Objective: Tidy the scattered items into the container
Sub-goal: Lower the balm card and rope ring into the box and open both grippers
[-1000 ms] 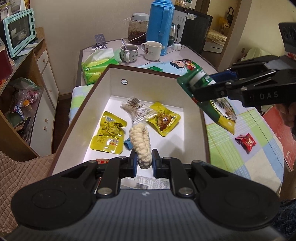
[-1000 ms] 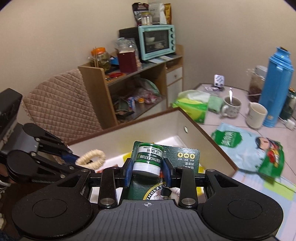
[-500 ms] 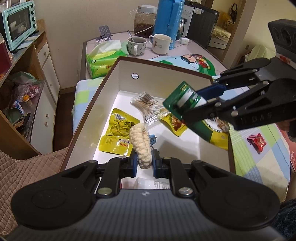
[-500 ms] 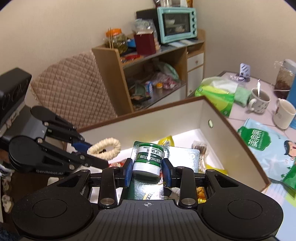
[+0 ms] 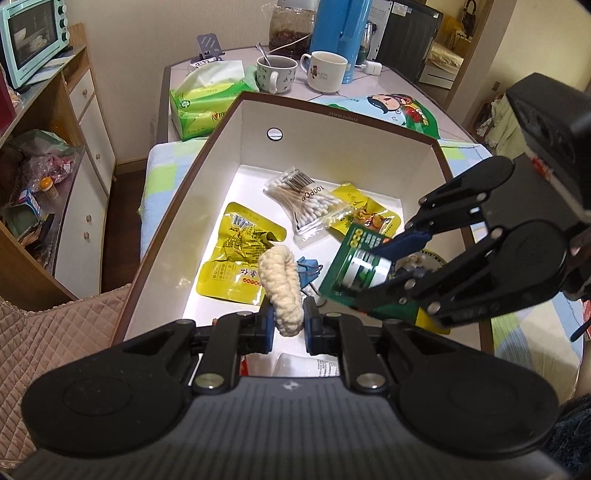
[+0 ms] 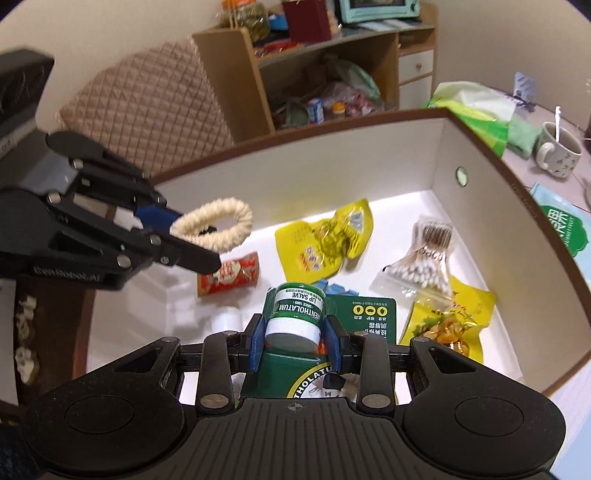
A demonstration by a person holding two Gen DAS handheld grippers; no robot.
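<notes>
A brown-rimmed white box (image 5: pixel 439 146) (image 6: pixel 491 151) lies under both grippers. My left gripper (image 5: pixel 289 319) (image 6: pixel 192 243) is shut on a cream rope ring (image 5: pixel 281 284) (image 6: pixel 218 225), held above the box's near end. Over the box floor, my right gripper (image 6: pixel 294 338) (image 5: pixel 373 273) is shut on a green lip salve pack (image 6: pixel 295 314) (image 5: pixel 360 266). Inside the box lie yellow snack packets (image 5: pixel 236 262) (image 6: pixel 328 240), a bag of cotton swabs (image 5: pixel 310 203) (image 6: pixel 421 266), a red packet (image 6: pixel 231 275), a blue clip (image 5: pixel 308 269) and a white bottle (image 6: pixel 227 321).
Behind the box stand a green tissue pack (image 5: pixel 207 103), two mugs (image 5: pixel 275 74) (image 5: pixel 325 70), a blue thermos (image 5: pixel 336 33) and a cartoon snack bag (image 5: pixel 395 110). A shelf unit (image 5: pixel 48 166) and a quilted chair (image 6: pixel 147 99) flank the table.
My right gripper has carried the lip salve pack from above the box's right rim down and inward, close to the floor. The left gripper with the rope ring stays over the near end.
</notes>
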